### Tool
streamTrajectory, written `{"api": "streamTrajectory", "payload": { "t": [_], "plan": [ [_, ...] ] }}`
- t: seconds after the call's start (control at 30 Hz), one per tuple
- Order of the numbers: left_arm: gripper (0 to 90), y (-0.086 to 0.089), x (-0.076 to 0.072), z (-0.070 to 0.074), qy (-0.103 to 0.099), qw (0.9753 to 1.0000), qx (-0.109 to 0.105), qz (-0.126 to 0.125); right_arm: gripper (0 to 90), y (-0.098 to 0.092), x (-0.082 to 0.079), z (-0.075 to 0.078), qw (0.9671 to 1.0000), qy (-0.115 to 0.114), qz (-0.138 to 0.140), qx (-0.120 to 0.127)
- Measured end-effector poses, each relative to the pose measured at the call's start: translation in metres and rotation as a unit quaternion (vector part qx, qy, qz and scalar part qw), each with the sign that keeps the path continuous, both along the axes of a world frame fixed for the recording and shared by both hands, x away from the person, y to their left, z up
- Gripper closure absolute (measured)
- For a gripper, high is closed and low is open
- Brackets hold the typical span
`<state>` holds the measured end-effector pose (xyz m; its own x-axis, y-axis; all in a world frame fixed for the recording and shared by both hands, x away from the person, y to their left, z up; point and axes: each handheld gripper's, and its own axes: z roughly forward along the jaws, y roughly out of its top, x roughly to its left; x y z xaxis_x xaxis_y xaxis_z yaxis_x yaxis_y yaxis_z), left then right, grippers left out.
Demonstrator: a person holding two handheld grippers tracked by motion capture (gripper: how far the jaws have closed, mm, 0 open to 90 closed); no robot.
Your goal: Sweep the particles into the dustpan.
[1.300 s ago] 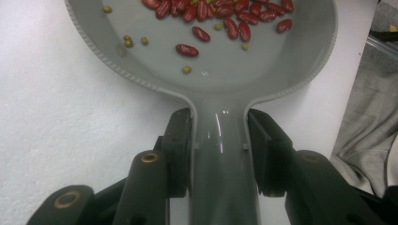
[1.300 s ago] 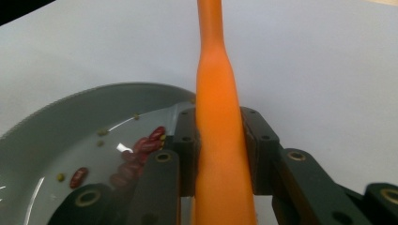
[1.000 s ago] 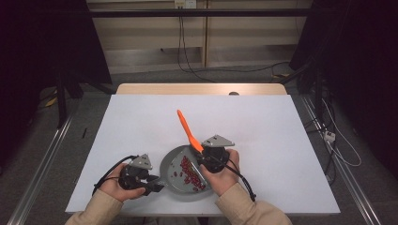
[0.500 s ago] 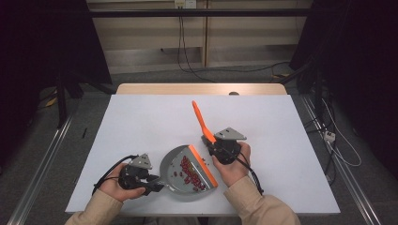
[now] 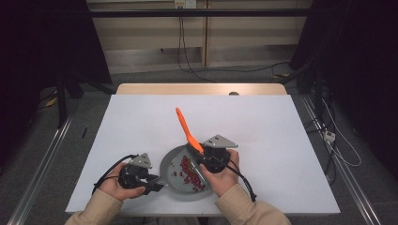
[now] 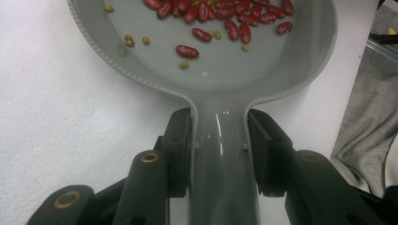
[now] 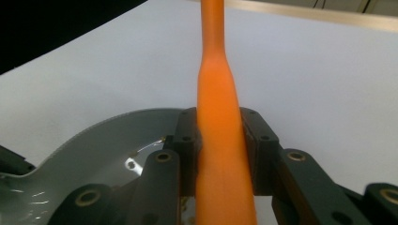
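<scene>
Bearing no legible writing, apparently: pan, spatula.

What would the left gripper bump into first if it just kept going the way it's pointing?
The left gripper is shut on the grey pan's handle and points along it, so it would probably meet the pan's bowl, then the red beans inside.

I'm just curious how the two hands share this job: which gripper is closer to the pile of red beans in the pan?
Right. The right gripper holds the orange spatula directly beside the red beans; the left gripper clamps the grey pan by its handle, at the far edge from them.
</scene>
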<state>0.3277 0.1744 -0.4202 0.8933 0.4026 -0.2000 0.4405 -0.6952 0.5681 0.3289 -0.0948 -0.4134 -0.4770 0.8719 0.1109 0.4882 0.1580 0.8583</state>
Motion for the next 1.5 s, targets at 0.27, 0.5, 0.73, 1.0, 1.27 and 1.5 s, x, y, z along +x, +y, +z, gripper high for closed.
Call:
{"api": "streamTrajectory", "payload": {
  "t": [0.27,0.5,0.73,1.0,1.27,1.5],
  "plan": [
    [63.0,0.004,0.0,0.003,0.001,1.0,-0.001,0.001,71.2,-0.032,0.014,-0.007,0.9971,-0.011,-0.049,-0.057],
    [63.0,-0.001,0.001,0.001,0.004,1.0,0.007,0.0,71.0,-0.017,-0.001,-0.017,0.9988,0.002,-0.026,-0.041],
    [62.8,0.0,0.001,-0.001,-0.002,1.0,-0.002,0.003,71.2,0.006,-0.004,-0.002,0.9999,-0.006,0.012,-0.002],
    [58.8,-0.004,-0.003,-0.005,-0.02,0.9998,-0.003,0.004,71.1,-0.013,0.001,0.008,0.9997,-0.02,0.001,-0.015],
    [63.2,-0.004,-0.007,-0.01,-0.05,0.9986,-0.014,0.006,71.1,-0.046,0.004,0.0,0.9995,-0.012,-0.03,-0.006],
    [63.3,-0.002,-0.008,-0.013,-0.075,0.9962,-0.033,0.028,71.1,-0.067,0.005,0.001,0.9989,-0.014,-0.045,-0.005]
  ]
}}
